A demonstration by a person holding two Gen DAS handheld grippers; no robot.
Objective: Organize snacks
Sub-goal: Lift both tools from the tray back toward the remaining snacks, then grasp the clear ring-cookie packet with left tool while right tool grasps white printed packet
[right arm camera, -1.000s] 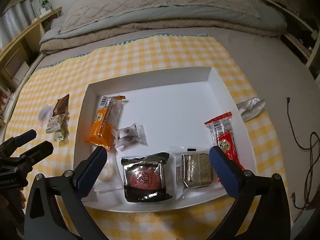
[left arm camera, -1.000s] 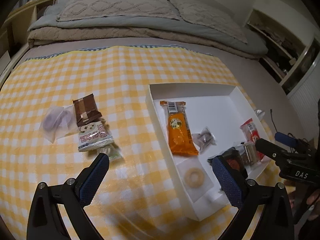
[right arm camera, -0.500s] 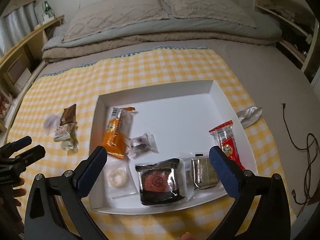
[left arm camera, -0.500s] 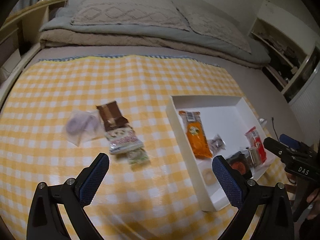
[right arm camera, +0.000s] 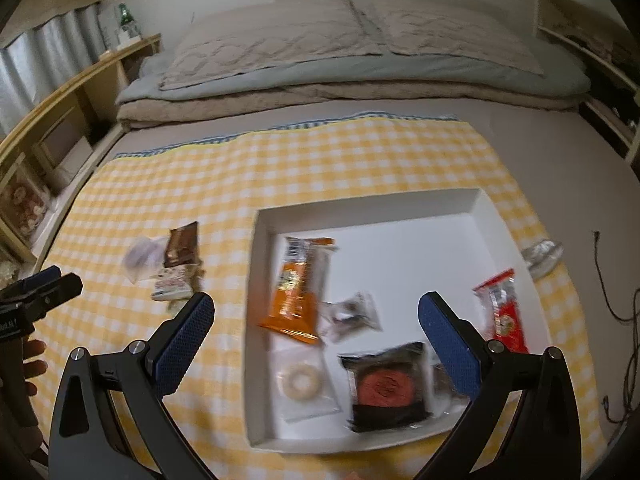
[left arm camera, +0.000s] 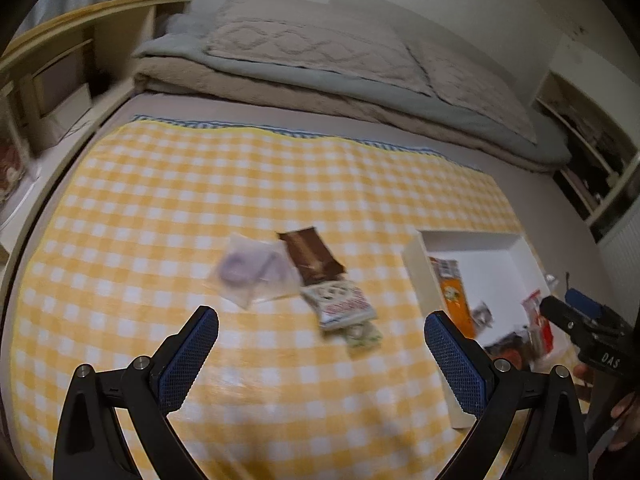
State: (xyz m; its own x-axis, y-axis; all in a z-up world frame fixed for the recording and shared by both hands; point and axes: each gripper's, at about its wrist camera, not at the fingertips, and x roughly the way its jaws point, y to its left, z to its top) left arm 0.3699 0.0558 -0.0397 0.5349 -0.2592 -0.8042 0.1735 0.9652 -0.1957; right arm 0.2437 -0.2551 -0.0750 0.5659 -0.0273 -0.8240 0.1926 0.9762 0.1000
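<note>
Yellow checked cloth (left arm camera: pixel 200 208), white tray (right arm camera: pixel 476 216) right.
Left claw (left arm camera: pixel 320 344) and right claw (right arm camera: pixel 314 330) both spread, empty; loose snack pile (left arm camera: pixel 312 280) left of tray.

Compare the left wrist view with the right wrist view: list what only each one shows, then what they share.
Only the left wrist view: the green packet in full and the left tool from behind.

Only the right wrist view: the ring-shaped snack, the silver wrapper outside the box, the black cable, the green bottle.

Both: checked cloth, white box, brown packet, orange packet, bedding.
</note>
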